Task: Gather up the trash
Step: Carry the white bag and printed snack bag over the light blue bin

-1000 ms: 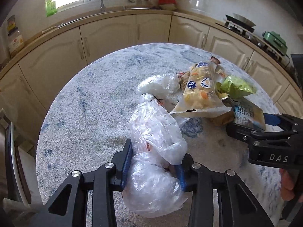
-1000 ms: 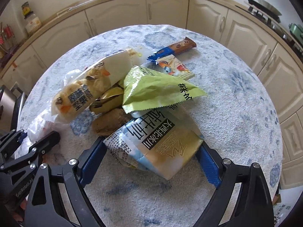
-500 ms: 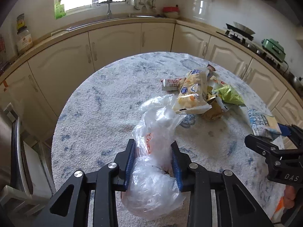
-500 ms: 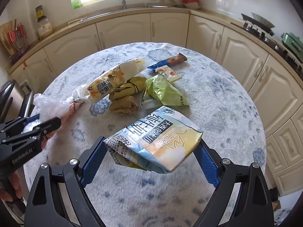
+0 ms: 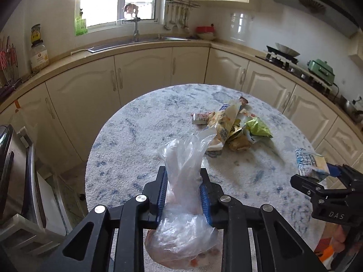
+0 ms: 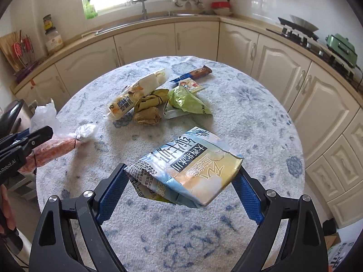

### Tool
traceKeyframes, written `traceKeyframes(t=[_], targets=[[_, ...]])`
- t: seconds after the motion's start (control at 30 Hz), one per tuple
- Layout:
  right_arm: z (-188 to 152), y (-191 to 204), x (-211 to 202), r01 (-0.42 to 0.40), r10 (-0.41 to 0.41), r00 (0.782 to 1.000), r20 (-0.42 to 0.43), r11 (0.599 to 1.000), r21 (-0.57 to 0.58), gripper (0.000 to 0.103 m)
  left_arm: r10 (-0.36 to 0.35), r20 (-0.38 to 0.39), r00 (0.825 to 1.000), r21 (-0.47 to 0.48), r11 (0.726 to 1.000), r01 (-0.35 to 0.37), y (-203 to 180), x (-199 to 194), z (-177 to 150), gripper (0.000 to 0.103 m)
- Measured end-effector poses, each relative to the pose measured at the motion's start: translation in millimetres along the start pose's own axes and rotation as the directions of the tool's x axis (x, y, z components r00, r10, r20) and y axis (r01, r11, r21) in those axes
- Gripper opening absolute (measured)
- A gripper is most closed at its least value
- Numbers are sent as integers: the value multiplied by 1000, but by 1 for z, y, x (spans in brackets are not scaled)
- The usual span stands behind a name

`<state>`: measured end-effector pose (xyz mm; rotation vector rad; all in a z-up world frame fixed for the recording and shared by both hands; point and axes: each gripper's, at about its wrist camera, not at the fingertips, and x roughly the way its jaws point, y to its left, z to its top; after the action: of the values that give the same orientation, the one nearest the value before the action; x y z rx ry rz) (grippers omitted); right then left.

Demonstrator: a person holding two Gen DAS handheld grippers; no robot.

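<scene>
Left claw (image 5: 183, 191): jaws closing, blue pads squeezing the neck of a clear plastic bag (image 5: 183, 181) and pinching it in from both sides.
Plastic bag: up off the tabletop (image 5: 136, 136); crumpled top pokes above the pads, bulging bottom sags below them with orange bits showing through the film. From the right wrist view the same bag (image 6: 56, 142) sticks out sideways from the left claw (image 6: 34, 136), orange filling inside, knotted end pointing toward the pile.
Right claw (image 6: 181, 181): jaws spread wide and gripping a carton (image 6: 188, 170) across its width, one blue pad on each end.
Carton: blue, white and yellow, creased, tilted, lifted clear of the tabletop (image 6: 261, 124). In the left wrist view it (image 5: 310, 164) shows at the right edge, in the right claw (image 5: 326, 176).
Pile on the tabletop: well beyond both claws, toward the far side.
Count, held: one plastic bag, one carton.
Count, still lying: one long snack bag (image 6: 138, 97), one green packet (image 6: 188, 100), one yellow wrapper (image 6: 149, 100), one brown lump (image 6: 147, 116), one bar wrapper (image 6: 195, 73), one small picture packet (image 6: 191, 85). Six that I can tell apart.
Claws: two, each full.
Hand: a bit of one at the left edge of the right wrist view (image 6: 5, 208), holding the left claw's handle.
</scene>
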<state>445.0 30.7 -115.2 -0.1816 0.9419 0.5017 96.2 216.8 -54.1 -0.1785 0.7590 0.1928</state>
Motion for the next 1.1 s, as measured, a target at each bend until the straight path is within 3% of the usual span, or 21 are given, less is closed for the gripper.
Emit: traceKeyframes(t=[0.6,0.9,1.1], targets=[[-17,-29,-49,28,-34,996,87,997,68,91,-116,87,989,96,990,107,-44,-54,5,18],[-31,-69,-75,90,-106,989,108,986,143,91,-219,54,974,190,960,205,-95,-44,10,18],[-48,-106,-94,151,-178,978,110,965,215,91,-292,-3,956,246,927,284,-140,-23,12,18]])
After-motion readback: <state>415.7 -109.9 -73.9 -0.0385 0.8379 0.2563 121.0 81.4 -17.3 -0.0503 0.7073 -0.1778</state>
